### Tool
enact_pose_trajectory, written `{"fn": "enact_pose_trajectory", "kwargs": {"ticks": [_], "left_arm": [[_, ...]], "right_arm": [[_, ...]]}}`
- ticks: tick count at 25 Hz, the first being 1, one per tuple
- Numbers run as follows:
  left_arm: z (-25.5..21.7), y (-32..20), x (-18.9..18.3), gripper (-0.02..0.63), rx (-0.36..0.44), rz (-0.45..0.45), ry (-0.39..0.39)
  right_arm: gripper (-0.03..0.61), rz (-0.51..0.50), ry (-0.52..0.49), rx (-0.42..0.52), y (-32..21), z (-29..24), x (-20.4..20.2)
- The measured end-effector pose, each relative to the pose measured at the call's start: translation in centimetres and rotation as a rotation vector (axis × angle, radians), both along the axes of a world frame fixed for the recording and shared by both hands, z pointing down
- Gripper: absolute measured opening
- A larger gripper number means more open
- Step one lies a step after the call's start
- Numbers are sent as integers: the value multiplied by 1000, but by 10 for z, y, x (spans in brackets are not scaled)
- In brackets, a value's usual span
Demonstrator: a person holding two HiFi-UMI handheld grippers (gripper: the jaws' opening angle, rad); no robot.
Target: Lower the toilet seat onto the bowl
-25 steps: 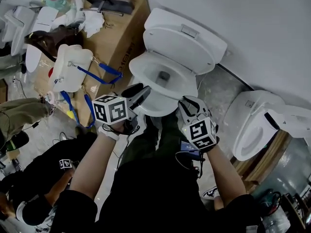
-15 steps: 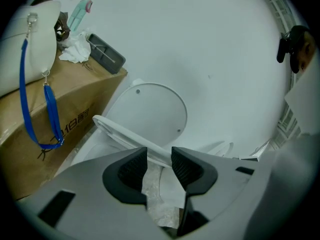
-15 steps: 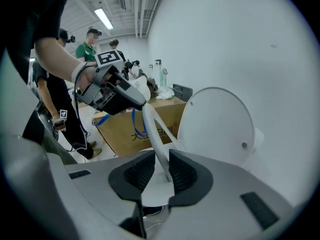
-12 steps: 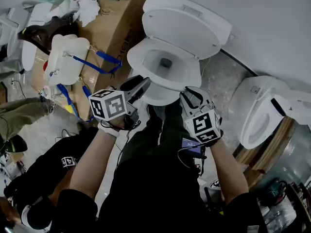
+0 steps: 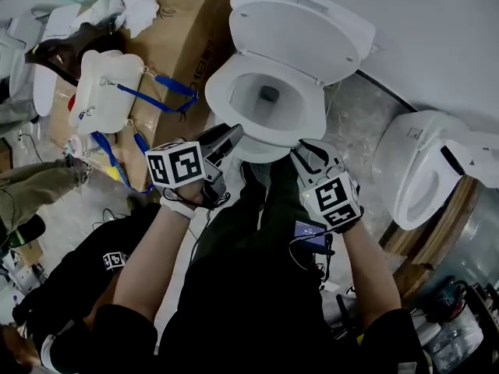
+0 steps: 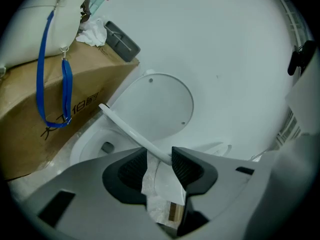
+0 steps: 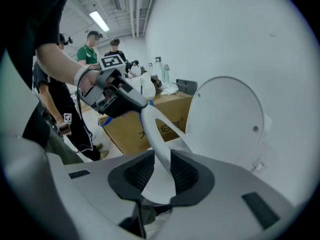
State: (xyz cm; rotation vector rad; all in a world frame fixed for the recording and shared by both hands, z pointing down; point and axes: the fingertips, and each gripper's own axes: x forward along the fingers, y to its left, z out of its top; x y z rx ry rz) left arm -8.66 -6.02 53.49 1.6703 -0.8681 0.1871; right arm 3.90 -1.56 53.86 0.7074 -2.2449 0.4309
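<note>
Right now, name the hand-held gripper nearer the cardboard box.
Left. The left hand-held gripper holds the toilet seat on the cardboard box side; the right hand-held gripper holds its far side.

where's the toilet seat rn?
Head view, top centre: the toilet seat is above the bowl, in front of the raised lid, its front edge clamped by the left hand-held gripper and right hand-held gripper.

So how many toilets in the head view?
2: a white ceramic toilet at centre, its seat in the left gripper and right gripper; a second toilet at right. Cut-off white shapes at left may be more.
</note>
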Motion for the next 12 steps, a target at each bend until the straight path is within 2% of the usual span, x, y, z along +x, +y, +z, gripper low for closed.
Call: {"fn": "enact_pose_trajectory", "kwargs": {"ticks": [7,12], "left_arm": [[20,24,-11,161,-42,39,-28],[37,40,-20,160,-63,63,-23]], "right_arm": [[106,133,-49,-32,8,-18,7],[106,149,-64,6,7,-41,-8]]}}
